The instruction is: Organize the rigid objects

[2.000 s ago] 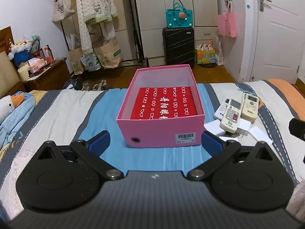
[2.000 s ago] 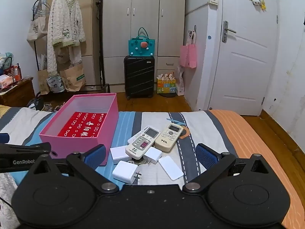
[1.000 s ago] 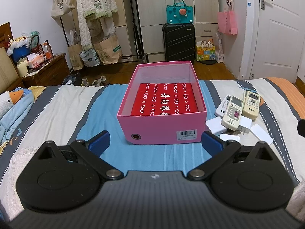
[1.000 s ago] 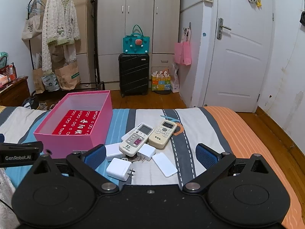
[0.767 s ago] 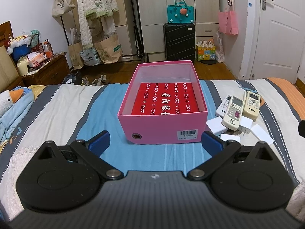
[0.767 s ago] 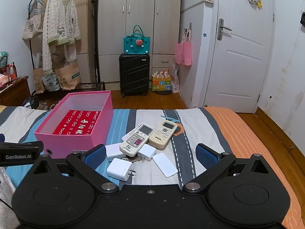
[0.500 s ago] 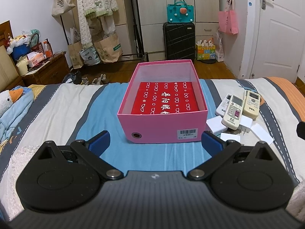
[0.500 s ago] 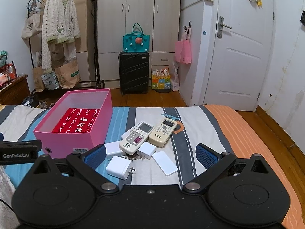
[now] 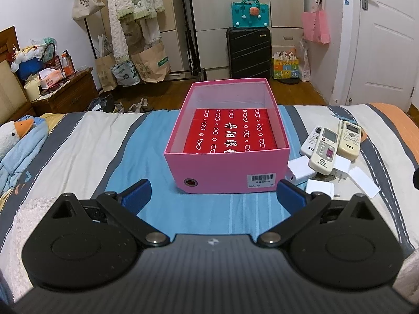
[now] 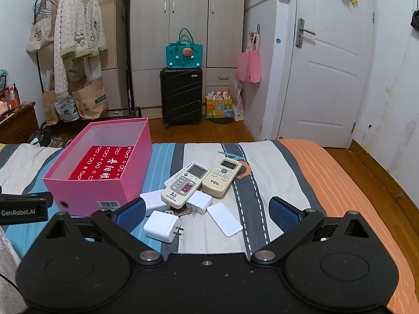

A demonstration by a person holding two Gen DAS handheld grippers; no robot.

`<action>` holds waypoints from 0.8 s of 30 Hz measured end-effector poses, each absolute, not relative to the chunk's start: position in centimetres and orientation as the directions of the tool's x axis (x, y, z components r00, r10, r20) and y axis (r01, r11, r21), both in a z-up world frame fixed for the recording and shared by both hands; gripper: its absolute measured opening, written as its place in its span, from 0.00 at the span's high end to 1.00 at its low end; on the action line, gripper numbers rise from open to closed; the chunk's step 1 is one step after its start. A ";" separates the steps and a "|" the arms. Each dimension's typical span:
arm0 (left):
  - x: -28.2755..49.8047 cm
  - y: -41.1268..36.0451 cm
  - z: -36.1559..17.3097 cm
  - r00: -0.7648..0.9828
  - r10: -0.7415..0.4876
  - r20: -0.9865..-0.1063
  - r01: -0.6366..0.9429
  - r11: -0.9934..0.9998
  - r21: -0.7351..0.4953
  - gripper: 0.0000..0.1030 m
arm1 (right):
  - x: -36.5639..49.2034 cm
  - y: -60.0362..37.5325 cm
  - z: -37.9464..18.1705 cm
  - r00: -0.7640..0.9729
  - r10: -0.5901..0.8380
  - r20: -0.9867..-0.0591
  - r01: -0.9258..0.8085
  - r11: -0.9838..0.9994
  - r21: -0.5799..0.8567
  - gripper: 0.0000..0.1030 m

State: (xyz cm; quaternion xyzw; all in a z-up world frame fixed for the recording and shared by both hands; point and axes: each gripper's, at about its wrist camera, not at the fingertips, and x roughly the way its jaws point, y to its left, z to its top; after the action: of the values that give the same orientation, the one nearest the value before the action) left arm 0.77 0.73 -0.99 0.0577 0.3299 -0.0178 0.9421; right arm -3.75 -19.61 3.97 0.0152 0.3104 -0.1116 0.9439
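Note:
A pink box [image 9: 230,178] [image 10: 91,191] with a red patterned sheet inside stands on the striped bed. Right of it lies a pile: a white remote [image 10: 184,184] [image 9: 324,150], a cream TCL remote [image 10: 222,174] [image 9: 349,138], several white chargers [image 10: 162,226] [image 9: 320,188] and a flat white card [image 10: 225,219]. My left gripper [image 9: 213,192] is open, hovering just in front of the box. My right gripper [image 10: 205,212] is open too, held just short of the pile with nothing between its fingers.
A blue duck plush [image 9: 15,141] lies at the bed's left edge. Beyond the bed are a black suitcase [image 10: 180,96] with a teal bag, a clothes rack [image 10: 78,52], a wardrobe and a white door [image 10: 327,78]. The left gripper's body [image 10: 23,209] shows at the right wrist view's left edge.
Both grippers have stayed open and drifted slightly; the right one has edged a little closer to the pile. No object has moved.

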 end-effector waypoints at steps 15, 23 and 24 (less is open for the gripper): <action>0.8 0.8 -0.9 0.778 0.003 -0.628 0.074 0.993 0.097 0.00 | -3.8 -19.6 3.9 0.781 -0.201 -0.591 0.221 0.974 -0.038 0.01; 0.6 0.7 -0.9 0.773 -0.003 -0.634 0.083 0.992 0.097 0.00 | -3.8 -19.7 3.7 0.781 -0.200 -0.591 0.220 0.975 -0.039 0.01; 0.6 0.7 -0.9 0.774 -0.003 -0.633 0.083 0.992 0.096 0.00 | -3.8 -19.7 3.8 0.781 -0.201 -0.592 0.220 0.975 -0.039 0.01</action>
State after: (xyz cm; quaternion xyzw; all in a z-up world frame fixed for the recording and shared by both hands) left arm 0.63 0.66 -0.86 0.0593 0.3355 -0.0229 0.9399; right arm -3.77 -19.70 3.76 0.0160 0.3116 -0.1116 0.9435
